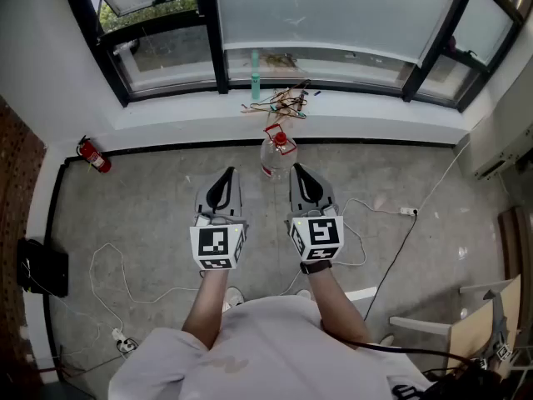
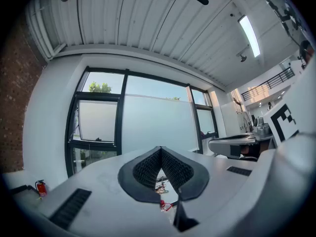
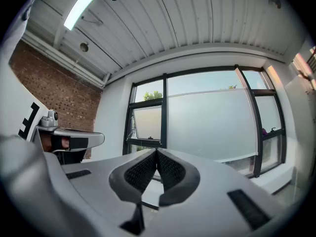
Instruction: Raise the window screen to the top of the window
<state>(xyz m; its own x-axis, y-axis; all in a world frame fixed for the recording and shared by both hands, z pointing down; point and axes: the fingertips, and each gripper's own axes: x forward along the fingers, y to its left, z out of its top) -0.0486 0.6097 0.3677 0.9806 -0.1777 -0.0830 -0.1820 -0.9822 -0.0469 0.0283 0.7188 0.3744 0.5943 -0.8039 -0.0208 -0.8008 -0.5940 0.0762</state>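
The left gripper was clenched on nothing and held level. Just beside it, the right gripper was likewise closed and empty, and both pointed at the window. The window screen lay well ahead of them across the floor, drawn down over the wide middle pane with its bottom edge running left to right just above the sill; the right gripper seemed to face it more squarely, so probably nearer.
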